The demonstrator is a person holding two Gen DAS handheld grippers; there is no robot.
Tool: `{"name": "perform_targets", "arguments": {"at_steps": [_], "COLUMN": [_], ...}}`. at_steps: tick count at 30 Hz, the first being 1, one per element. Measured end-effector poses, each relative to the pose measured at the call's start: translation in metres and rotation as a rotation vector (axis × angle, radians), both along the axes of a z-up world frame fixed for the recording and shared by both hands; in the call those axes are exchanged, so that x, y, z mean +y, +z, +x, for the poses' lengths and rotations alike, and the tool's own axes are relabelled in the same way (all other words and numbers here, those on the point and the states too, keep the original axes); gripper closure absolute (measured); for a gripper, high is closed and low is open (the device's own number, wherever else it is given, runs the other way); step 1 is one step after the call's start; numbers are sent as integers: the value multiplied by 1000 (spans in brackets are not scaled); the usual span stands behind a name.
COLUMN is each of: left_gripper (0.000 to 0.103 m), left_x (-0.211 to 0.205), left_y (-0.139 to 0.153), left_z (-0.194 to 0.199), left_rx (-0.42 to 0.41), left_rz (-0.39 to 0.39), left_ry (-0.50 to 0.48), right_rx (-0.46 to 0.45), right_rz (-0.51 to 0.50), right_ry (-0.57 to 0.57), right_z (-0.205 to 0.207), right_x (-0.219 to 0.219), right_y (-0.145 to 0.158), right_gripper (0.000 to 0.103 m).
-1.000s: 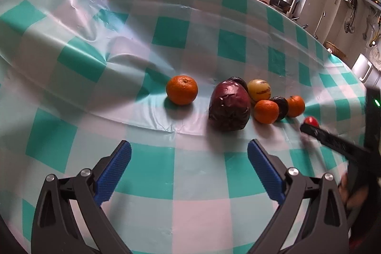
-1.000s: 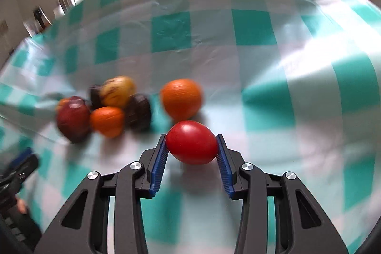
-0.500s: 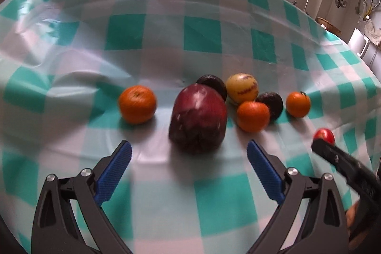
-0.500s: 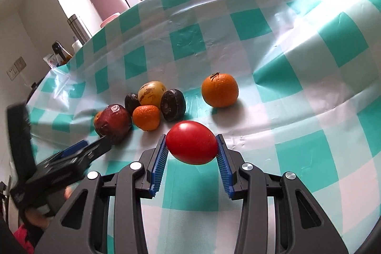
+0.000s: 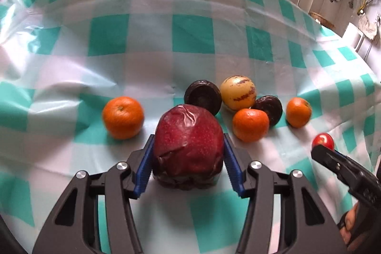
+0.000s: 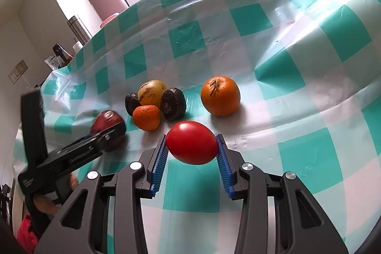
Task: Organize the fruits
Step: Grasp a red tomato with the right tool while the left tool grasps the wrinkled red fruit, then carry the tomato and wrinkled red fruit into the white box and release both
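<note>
Checked tablecloth [image 5: 190,35] is lying bare toward its far edge in the left wrist view, where the left gripper [image 5: 188,158], its jaws having just been closing, is clamping the dark red apple [image 5: 188,154] beside a tangerine [image 5: 123,117]. Right wrist view: the right gripper [image 6: 191,149] is gripping a red tomato [image 6: 191,142], with open cloth lying to its right.

Occlusions: in the left wrist view, the dark red apple [image 5: 188,156] hides the lower part of the dark fruit [image 5: 202,97] behind it. The right gripper [image 5: 320,149] covers the lower half of the small red tomato [image 5: 323,139]; its body runs off the right edge. In the right wrist view, the left gripper [image 6: 108,132] masks the apple's lower side; one orange behind it cannot be made out. A hand [image 6: 45,202] at bottom left is cut by the edge. Countertop items beyond the tablecloth [image 6: 285,77] are too small to identify.
</note>
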State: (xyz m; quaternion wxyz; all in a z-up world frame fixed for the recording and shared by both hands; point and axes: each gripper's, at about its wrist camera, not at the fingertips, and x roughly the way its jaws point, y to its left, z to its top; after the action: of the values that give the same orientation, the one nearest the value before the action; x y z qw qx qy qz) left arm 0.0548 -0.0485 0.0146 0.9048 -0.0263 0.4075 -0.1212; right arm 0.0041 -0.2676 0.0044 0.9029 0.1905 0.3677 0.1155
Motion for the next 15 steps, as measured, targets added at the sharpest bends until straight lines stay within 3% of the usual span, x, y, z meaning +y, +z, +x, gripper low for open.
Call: {"name": "perform_targets", "arguments": {"at_steps": [4, 15], "left_gripper": [49, 49], "left_x": [11, 14], "left_y": [8, 21], "left_z": [-22, -68], "left_rx": [-40, -168], "left_rz": [-33, 14], "left_ry": [34, 84], "right_rx": [-3, -6], "right_rz": [13, 40], "right_ry": [1, -6], "right_z": [0, 1], "right_x": [-2, -7], "right_y": [-1, -2], "right_gripper": [62, 62]}}
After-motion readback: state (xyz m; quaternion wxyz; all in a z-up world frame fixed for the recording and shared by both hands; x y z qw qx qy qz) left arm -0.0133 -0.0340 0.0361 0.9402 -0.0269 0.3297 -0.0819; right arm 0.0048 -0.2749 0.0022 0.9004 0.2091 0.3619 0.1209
